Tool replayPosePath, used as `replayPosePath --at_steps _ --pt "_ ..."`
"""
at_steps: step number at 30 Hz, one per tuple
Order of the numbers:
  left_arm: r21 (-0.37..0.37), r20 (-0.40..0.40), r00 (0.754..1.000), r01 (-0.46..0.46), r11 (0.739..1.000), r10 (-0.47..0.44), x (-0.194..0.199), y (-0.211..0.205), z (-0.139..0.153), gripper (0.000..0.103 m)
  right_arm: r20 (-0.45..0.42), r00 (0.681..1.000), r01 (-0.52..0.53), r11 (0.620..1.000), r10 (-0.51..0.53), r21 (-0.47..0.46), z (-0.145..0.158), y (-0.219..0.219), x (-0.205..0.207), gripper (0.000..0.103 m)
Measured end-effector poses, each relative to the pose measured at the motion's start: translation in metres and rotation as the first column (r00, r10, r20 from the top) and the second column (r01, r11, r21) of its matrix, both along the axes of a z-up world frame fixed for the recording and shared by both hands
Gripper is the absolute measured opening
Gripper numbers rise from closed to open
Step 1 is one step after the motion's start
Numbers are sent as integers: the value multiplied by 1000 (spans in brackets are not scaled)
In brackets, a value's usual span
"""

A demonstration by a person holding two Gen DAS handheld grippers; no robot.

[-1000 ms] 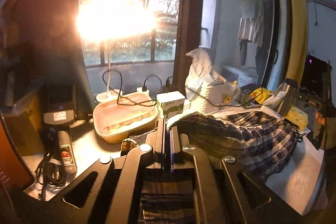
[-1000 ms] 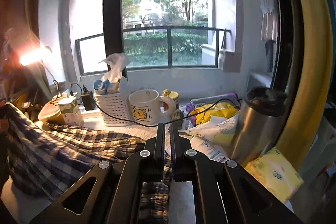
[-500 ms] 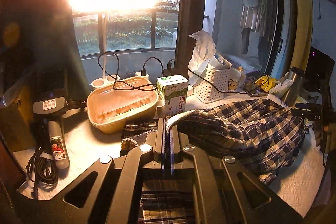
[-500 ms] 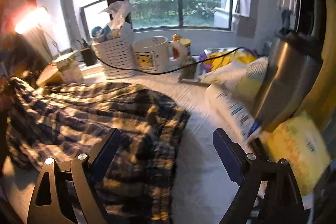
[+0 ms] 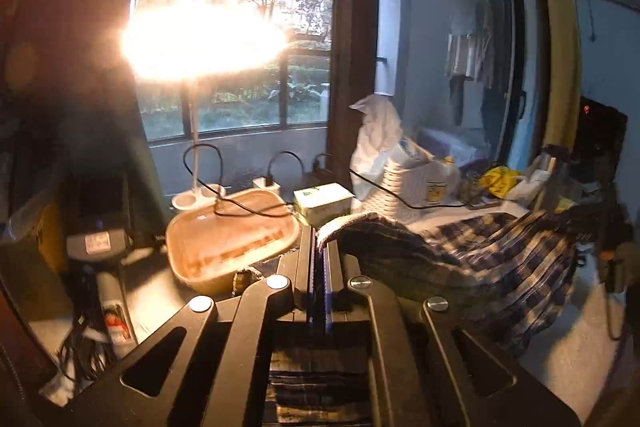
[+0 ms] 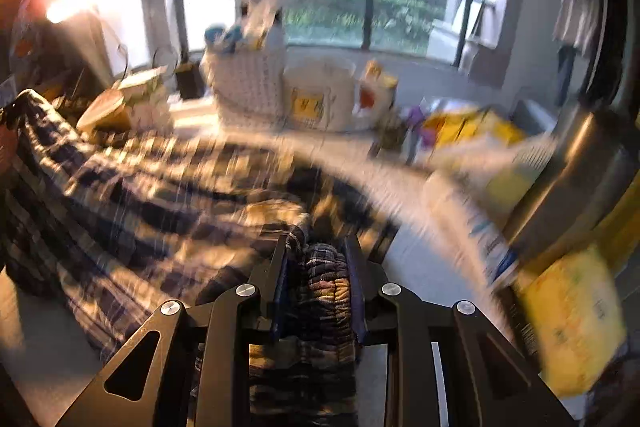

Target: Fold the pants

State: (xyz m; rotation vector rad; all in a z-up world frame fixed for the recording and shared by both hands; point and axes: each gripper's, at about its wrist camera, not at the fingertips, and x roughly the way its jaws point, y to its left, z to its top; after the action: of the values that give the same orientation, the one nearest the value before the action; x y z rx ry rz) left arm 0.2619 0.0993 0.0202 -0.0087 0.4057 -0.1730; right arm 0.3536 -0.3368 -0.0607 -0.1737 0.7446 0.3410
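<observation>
While the plaid pants point(image 6: 160, 195) lie bunched across the white table point(image 5: 580, 347), left gripper point(image 5: 319, 247) stays out of it, clamped on one edge. Right gripper point(image 6: 318, 259) is closing on a gathered fold, re-gripping mid-fold; next likely lift and carry over.

My pants point(image 6: 160, 195) are plaid, dark navy crossed with cream. My tongs are black in both views, with silver screws. The basket point(image 6: 248, 83) is white, the mug point(image 6: 320, 99) white with a yellow picture, the tub point(image 5: 228, 243) tan, the flask point(image 6: 576, 179) steel grey, and the packet point(image 6: 568, 315) yellow.
</observation>
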Motion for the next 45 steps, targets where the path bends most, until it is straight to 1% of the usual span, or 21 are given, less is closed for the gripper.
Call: replayPosePath --at_steps 3,6,9,14,16,18,19,20,21,23,24,25,26,27,30,31,34,35,38,42,45 --pt "5 3 1000 -5 1000 5 18 3 2 2 83 996 37 999 -36 -4 21 -3 8 26" --pt "23 -12 1000 -12 1000 12 40 7 -2 2 119 991 59 998 -59 -2 31 -4 23 26" --pt "33 -38 999 -24 999 26 62 12 -12 2 138 987 78 997 -77 -6 32 -5 45 26" --pt "59 -83 994 -65 996 70 86 13 -33 6 103 991 89 996 -89 5 18 0 78 26" --pt "69 -119 987 -98 993 106 95 16 -42 20 90 991 95 995 -94 -3 12 6 90 26" --pt "43 -121 983 -132 990 136 95 26 -46 63 81 990 117 993 -116 -6 6 8 100 26" --pt "22 -121 982 -145 989 147 93 32 -45 70 75 990 120 993 -120 1 3 8 103 26" --pt "11 -124 980 -155 988 155 91 36 -45 71 62 991 121 993 -122 12 0 8 107 26" --pt "5 -131 977 -170 985 169 88 41 -43 71 54 991 122 992 -123 13 -2 9 109 29" --pt "5 -149 970 -192 981 190 79 48 -39 71 45 991 125 992 -125 11 -4 10 110 37" --pt "6 -167 967 -192 981 190 73 49 -38 71 47 990 130 991 -130 12 -3 9 109 55" --pt "7 -191 965 -183 983 181 64 49 -39 71 52 990 133 991 -134 16 -2 8 107 78" --pt "9 -215 962 -173 985 171 58 49 -41 71 63 989 136 990 -137 24 2 8 102 87" --pt "13 -259 954 -157 988 155 47 47 -47 71 77 987 141 989 -143 34 6 6 96 92" --pt "-1 -360 925 -129 992 120 23 42 -67 71 85 984 149 986 -155 70 16 -1 76 92" --pt "-18 -400 910 -129 992 111 13 41 -77 71 77 984 152 985 -159 87 16 -3 69 92" --pt "-62 -484 870 -147 987 99 -12 37 -101 71 29 984 171 976 -176 134 11 -12 50 92" --pt "-83 -495 864 -150 985 90 -19 35 -105 71 0 981 193 970 -195 148 5 -17 40 92" --pt "-169 -498 866 -138 976 36 -39 30 -112 71 -67 974 226 961 -218 160 -13 -25 22 92" --pt "-196 -465 885 -130 972 24 -46 26 -103 71 -172 955 275 936 -241 218 -38 -39 -4 92" --pt "-160 -410 909 -152 975 75 -51 25 -87 71 -193 950 287 932 -247 222 -47 -42 -16 92"
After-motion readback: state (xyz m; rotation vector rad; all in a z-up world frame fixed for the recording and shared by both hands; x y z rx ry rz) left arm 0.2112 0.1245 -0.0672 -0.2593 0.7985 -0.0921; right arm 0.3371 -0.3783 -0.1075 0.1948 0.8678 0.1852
